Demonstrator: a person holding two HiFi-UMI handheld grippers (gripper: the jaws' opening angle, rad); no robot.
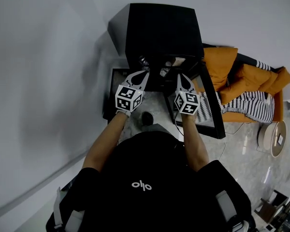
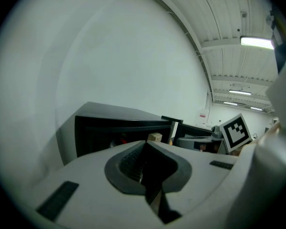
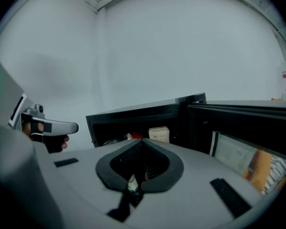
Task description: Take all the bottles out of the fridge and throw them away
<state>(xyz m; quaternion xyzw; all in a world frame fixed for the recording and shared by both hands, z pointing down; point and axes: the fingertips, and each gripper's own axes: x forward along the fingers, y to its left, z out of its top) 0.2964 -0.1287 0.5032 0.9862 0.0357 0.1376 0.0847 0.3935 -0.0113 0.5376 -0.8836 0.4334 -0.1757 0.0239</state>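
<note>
"Were the tools gripping anything?"

"No. The left gripper (image 1: 145, 73) and the right gripper (image 1: 181, 76) were side by side, both clenched on nothing."

"And the bottles (image 3: 131, 182)?"

"Inside the open black fridge (image 1: 162, 30), just ahead of both tips. A small carton (image 3: 158, 133) stood there too. No jaw touched them."

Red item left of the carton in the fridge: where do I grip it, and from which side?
Likely its near end, straight in through the open front: the fridge closes every other side, and the carton stands close right of the red item, whose shape is unclear. The right gripper is shut; open it first.
</note>
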